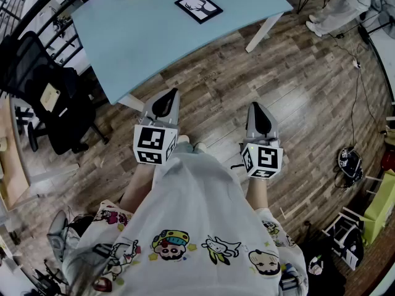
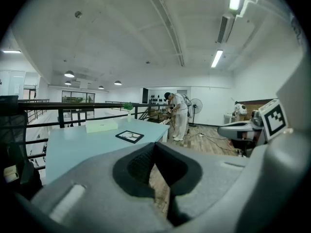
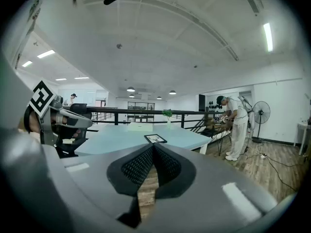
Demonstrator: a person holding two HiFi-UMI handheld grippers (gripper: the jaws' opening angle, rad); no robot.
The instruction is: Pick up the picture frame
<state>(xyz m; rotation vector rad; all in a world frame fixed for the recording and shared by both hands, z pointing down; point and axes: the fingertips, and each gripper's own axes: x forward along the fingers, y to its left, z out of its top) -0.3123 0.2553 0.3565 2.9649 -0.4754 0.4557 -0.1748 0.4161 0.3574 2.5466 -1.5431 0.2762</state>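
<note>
Head view: picture frame (image 1: pixel 199 7) lies flat on table (image 1: pixel 154 39), well ahead of left tool (image 1: pixel 169 95) and right tool (image 1: pixel 257 107)
Left gripper view: jaws pressed together, empty
Right gripper view: same
Advice: step closer, spread one tool, take frame's near edge

The table (image 1: pixel 154 36) has a smooth, matt light-blue top. The floor (image 1: pixel 296 91) is wood planking with clear grain and a soft sheen where light falls. The picture frame (image 1: pixel 198 7) has a smooth black border round a white print. The left gripper (image 1: pixel 173 94) and right gripper (image 1: pixel 255 108) have matt grey plastic shells, and their black pads (image 3: pixel 136 166) are rough and finely studded. The 2 marker cubes (image 1: pixel 155 145) carry flat black-and-white print. The shirt (image 1: pixel 197 208) is soft white cloth with printed cartoons. The chair (image 1: pixel 43 97) looks like matt black fabric.
</note>
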